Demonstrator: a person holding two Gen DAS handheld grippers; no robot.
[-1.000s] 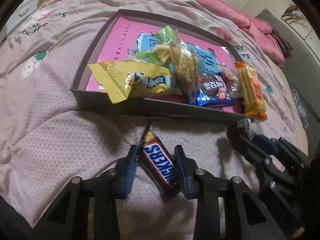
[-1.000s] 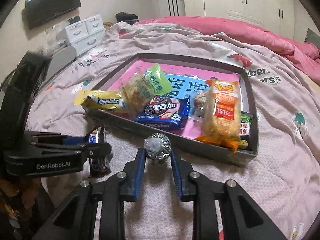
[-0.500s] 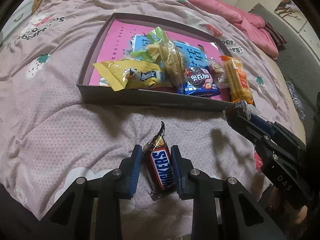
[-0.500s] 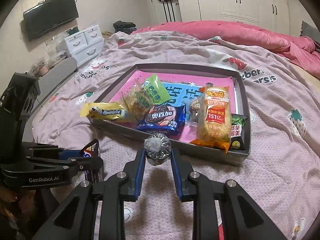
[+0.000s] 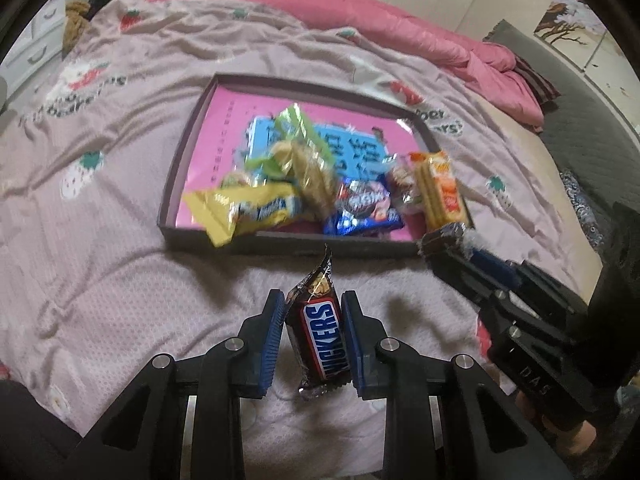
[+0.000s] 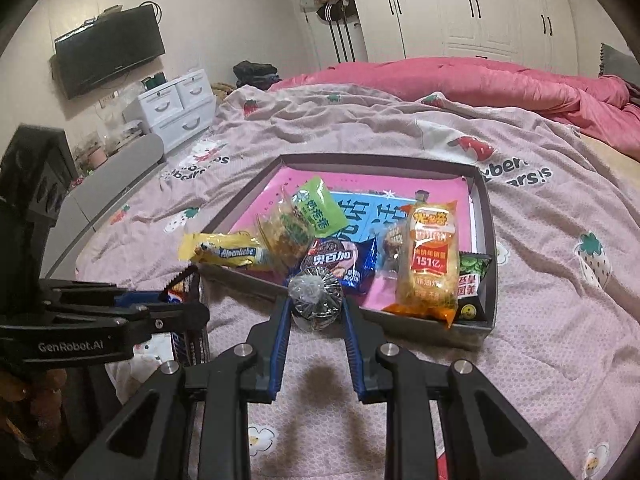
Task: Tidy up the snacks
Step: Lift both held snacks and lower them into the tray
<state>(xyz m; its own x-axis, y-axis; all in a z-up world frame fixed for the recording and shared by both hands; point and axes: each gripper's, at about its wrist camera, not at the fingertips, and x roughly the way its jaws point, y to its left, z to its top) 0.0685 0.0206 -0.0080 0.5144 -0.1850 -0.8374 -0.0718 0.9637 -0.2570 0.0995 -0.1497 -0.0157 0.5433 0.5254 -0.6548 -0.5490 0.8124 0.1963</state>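
My left gripper (image 5: 312, 304) is shut on a Snickers bar (image 5: 322, 334) and holds it above the bedspread, short of the tray's near wall. My right gripper (image 6: 316, 304) is shut on a round foil-wrapped snack (image 6: 316, 298), held above the bed at the tray's near wall. The dark tray (image 5: 280, 242) with a pink floor lies on the bed and holds several snacks: a yellow Alpenliebe pack (image 6: 224, 254), a blue Oreo pack (image 6: 340, 264), a green bag (image 6: 318, 210) and an orange cracker pack (image 6: 430, 264). The right gripper shows in the left wrist view (image 5: 444, 240).
A pink quilt (image 6: 480, 84) lies bunched at the far side of the bed. White drawers (image 6: 176, 108) and a wall television (image 6: 108, 50) stand left of the bed. The tray's far half (image 6: 360, 184) shows bare pink floor.
Both grippers have lifted and drawn back from the tray with their snacks. The Snickers bar now hangs clear of the bedspread.
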